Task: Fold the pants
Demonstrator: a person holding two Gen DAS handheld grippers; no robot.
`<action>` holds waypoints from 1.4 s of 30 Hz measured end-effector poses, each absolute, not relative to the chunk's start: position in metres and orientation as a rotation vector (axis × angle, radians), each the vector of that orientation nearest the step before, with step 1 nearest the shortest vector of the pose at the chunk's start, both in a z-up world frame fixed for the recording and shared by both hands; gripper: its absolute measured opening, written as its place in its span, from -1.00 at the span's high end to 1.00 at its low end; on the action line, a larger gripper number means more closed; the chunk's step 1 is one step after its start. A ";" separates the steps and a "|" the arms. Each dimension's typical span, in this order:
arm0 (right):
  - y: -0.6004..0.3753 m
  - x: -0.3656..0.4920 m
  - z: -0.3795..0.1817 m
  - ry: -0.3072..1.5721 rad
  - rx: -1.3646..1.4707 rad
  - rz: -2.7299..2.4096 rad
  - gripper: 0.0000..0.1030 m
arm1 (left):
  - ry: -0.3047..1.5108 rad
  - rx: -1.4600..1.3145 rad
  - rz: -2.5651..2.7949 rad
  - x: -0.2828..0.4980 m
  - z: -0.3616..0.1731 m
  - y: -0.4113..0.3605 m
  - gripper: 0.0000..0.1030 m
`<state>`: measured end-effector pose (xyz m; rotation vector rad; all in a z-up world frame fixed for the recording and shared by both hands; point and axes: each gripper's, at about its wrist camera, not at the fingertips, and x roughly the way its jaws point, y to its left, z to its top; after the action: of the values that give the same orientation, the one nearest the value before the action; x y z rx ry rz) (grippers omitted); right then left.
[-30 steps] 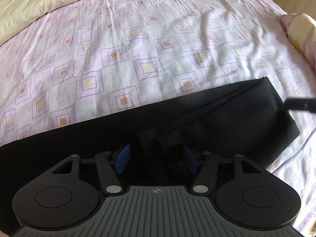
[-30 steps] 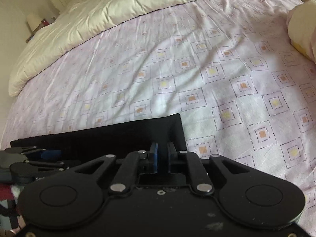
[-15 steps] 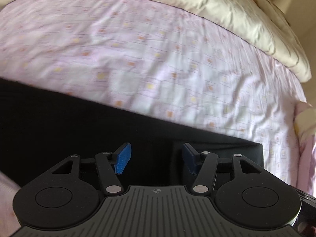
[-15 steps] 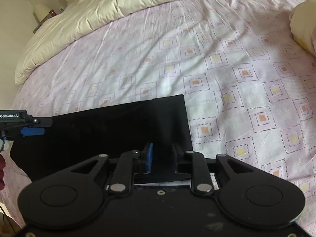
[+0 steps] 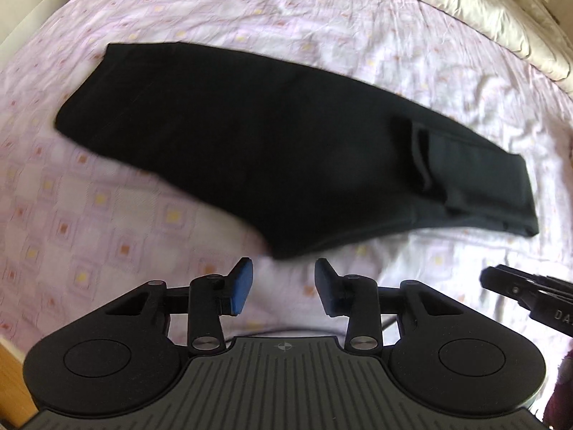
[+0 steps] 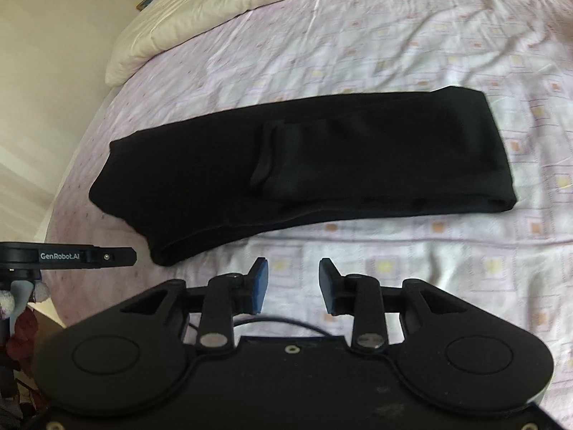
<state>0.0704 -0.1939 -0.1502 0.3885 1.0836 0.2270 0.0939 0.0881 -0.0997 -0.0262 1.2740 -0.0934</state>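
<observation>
The black pants [image 5: 272,150] lie flat on the bed as one long folded strip, with a pocket flap showing on top. They also show in the right wrist view [image 6: 304,165]. My left gripper [image 5: 283,288] is open and empty, held above the sheet just short of the pants' near edge. My right gripper [image 6: 292,285] is open and empty, also pulled back from the near edge. The right gripper's tip shows in the left wrist view [image 5: 526,294]. The left gripper's tip shows in the right wrist view [image 6: 86,256].
The bed sheet [image 6: 429,53] is pale pink with square patterns. A cream duvet [image 6: 222,3] is bunched along the far side, also in the left wrist view [image 5: 483,10]. The bed's left edge and a wall [image 6: 46,82] are close.
Both grippers let go of the pants and drew back and up. The right gripper went from shut to open. The pants now lie whole on the sheet in front of both.
</observation>
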 end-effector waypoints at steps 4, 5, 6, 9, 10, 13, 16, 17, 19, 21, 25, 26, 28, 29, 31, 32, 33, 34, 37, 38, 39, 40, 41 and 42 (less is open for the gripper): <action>-0.148 0.069 -0.139 1.049 0.322 0.267 0.24 | 1.242 -0.006 -0.105 0.093 -0.099 0.102 0.29; -0.136 0.070 -0.134 1.024 0.299 0.260 0.22 | 1.230 0.006 -0.104 0.094 -0.099 0.105 0.30; -0.125 0.071 -0.129 0.996 0.276 0.244 0.21 | 1.215 0.018 -0.104 0.094 -0.098 0.109 0.30; -0.097 0.085 -0.123 0.971 0.251 0.203 0.11 | 1.175 0.057 -0.091 0.099 -0.093 0.122 0.30; -0.089 0.092 -0.123 0.973 0.257 0.219 0.12 | 1.165 0.067 -0.079 0.100 -0.092 0.126 0.30; -0.060 0.112 -0.130 1.021 0.225 0.239 0.30 | 1.168 0.060 -0.064 0.115 -0.093 0.147 0.30; -0.035 0.130 -0.136 1.062 0.208 0.200 0.79 | 1.179 0.047 -0.084 0.129 -0.096 0.171 0.30; -0.030 0.135 -0.138 1.066 0.213 0.187 0.79 | 1.178 0.057 -0.079 0.133 -0.097 0.178 0.30; -0.023 0.138 -0.142 1.079 0.228 0.163 0.79 | 1.189 0.054 -0.079 0.140 -0.101 0.194 0.30; -0.014 0.143 -0.149 1.092 0.227 0.141 0.79 | 1.197 0.022 -0.086 0.147 -0.103 0.213 0.30; -0.001 0.150 -0.174 1.180 0.242 0.057 0.78 | 1.197 -0.017 -0.083 0.158 -0.111 0.243 0.30; 0.000 0.150 -0.184 1.214 0.250 0.026 0.80 | 1.197 -0.021 -0.083 0.161 -0.112 0.249 0.29; -0.003 0.147 -0.193 1.206 0.281 -0.018 0.93 | 1.196 -0.028 -0.089 0.166 -0.114 0.260 0.29; -0.005 0.146 -0.193 1.205 0.295 -0.030 0.95 | 1.197 -0.032 -0.095 0.170 -0.115 0.266 0.29; -0.005 0.149 -0.191 1.221 0.302 -0.043 0.96 | 1.196 -0.039 -0.099 0.175 -0.117 0.277 0.29; -0.004 0.150 -0.191 1.227 0.295 -0.042 0.96 | 1.192 -0.042 -0.098 0.178 -0.118 0.281 0.29; -0.003 0.151 -0.191 1.233 0.287 -0.041 0.96 | 1.186 -0.045 -0.098 0.180 -0.118 0.285 0.29; -0.003 0.153 -0.191 1.238 0.285 -0.042 0.96 | 1.182 -0.049 -0.098 0.183 -0.119 0.289 0.29; 0.000 0.156 -0.189 1.249 0.276 -0.050 0.96 | 1.177 -0.071 -0.113 0.192 -0.124 0.299 0.29; 0.004 0.159 -0.190 1.252 0.266 -0.050 0.95 | 1.180 -0.080 -0.121 0.195 -0.126 0.302 0.29; 0.004 0.159 -0.189 1.253 0.258 -0.050 0.95 | 1.186 -0.088 -0.126 0.198 -0.128 0.304 0.29; 0.004 0.158 -0.188 1.254 0.253 -0.052 0.95 | 1.191 -0.098 -0.131 0.201 -0.130 0.306 0.29; 0.004 0.158 -0.188 1.255 0.251 -0.054 0.95 | 1.191 -0.109 -0.136 0.204 -0.132 0.308 0.29; 0.006 0.159 -0.187 1.257 0.251 -0.058 0.95 | 1.191 -0.120 -0.142 0.206 -0.134 0.310 0.29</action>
<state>0.1589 0.0063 -0.1874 0.2505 1.2572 -0.0576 0.2059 0.3102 -0.1339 -0.1196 1.1911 -0.1417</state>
